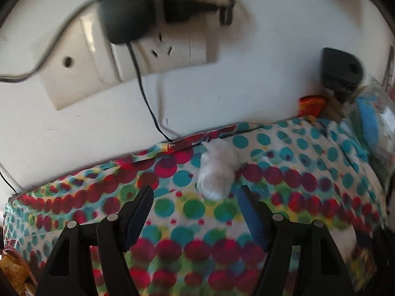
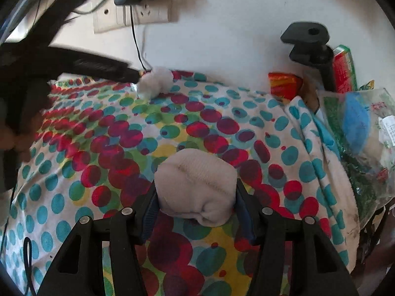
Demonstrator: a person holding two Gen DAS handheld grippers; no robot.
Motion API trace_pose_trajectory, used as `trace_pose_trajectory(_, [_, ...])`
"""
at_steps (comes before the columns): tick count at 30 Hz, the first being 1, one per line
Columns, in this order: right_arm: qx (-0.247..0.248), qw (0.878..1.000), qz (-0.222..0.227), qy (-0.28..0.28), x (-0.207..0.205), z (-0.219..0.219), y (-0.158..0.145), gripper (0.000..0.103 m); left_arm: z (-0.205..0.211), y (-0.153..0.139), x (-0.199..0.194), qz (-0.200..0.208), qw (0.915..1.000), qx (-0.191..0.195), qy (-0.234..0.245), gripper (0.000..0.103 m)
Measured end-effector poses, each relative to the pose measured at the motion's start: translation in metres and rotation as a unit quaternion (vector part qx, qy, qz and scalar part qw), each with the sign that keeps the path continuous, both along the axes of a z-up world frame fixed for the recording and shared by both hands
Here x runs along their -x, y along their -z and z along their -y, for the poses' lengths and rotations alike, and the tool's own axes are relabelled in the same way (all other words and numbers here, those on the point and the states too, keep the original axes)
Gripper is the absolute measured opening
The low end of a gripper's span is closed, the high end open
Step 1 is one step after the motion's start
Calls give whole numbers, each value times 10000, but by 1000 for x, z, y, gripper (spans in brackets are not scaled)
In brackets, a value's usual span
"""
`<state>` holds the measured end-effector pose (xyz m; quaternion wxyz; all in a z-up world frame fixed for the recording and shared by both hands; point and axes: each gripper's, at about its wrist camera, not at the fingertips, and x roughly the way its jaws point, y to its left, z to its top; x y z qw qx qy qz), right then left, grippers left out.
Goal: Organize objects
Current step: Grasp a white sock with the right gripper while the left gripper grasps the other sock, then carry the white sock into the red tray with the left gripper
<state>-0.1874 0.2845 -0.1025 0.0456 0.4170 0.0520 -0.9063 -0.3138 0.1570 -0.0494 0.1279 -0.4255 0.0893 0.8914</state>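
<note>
right gripper point(image 2: 196, 197) squeezing the rolled sock point(image 2: 196, 190) mid-bed point(image 2: 74, 209), soft and light so we pinch its middle | left gripper point(image 1: 195, 202) open, nearing white bundle point(image 1: 217, 172) at the bed's wall edge

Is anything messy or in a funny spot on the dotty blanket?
A small white fluffy bundle lies alone at the far edge of the colourful polka-dot blanket, by the white wall, apart from everything else. At the right, the blanket is rumpled beside a clear plastic bag.
</note>
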Motion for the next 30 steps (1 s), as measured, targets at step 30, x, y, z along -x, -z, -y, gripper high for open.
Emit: trace_pose_trajectory(30, [40,9998,200,-54,4,2,7,55,27,9,-36,292,9976,-609,-175,36])
